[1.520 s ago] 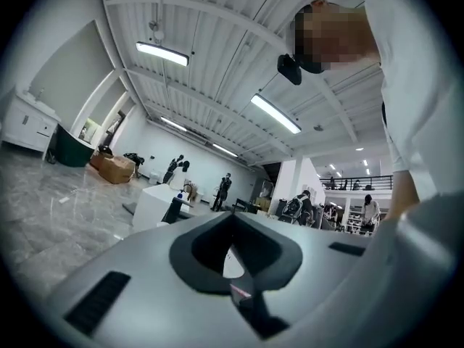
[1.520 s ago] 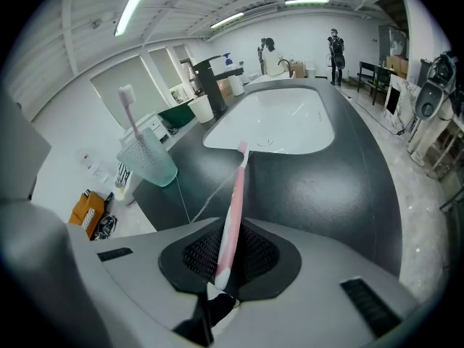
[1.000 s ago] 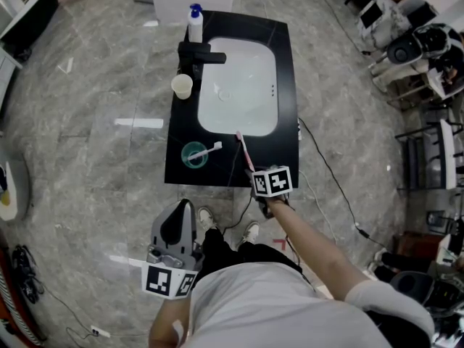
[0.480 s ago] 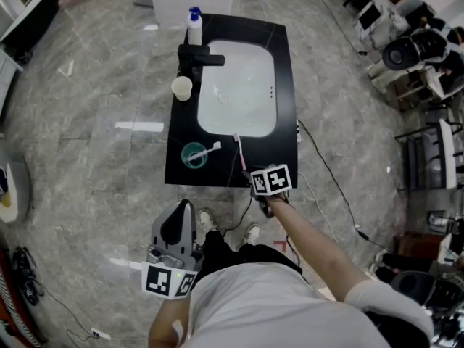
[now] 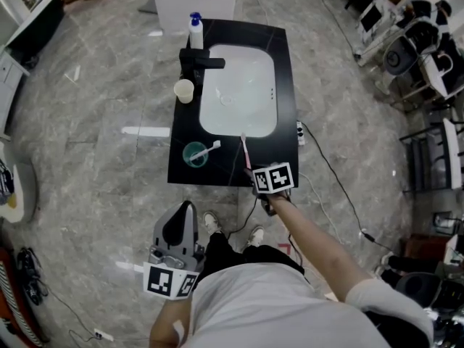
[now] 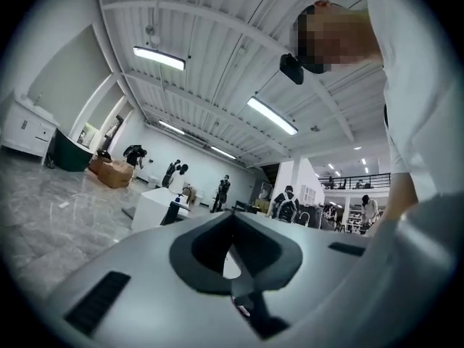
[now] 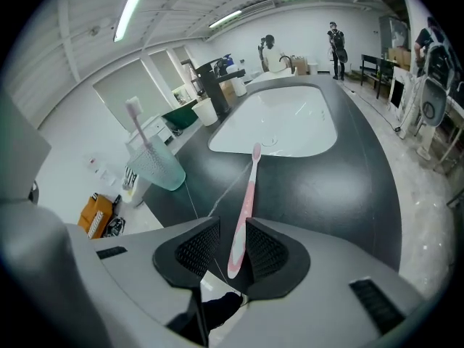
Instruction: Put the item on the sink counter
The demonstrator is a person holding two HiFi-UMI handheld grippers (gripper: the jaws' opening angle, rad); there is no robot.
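R gripper (image 7: pixel 230 249) still grips pink toothbrush (image 7: pixel 247 198) (over counter (image 7: pixel 348 172)), unmoved.

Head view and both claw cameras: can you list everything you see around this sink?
counter: one, black, on the grey floor
basin: one, white, sunk in the counter
faucet: one, black, at the basin's left
bottle: one, white with blue pump, far left corner
paper cup: one, cream, left of the basin
teal cup: one, near left corner
white toothbrush: one, in the teal cup
pink toothbrush: one, over the counter's near edge
right claw: shut on the pink toothbrush
left claw: shut, empty, off the counter
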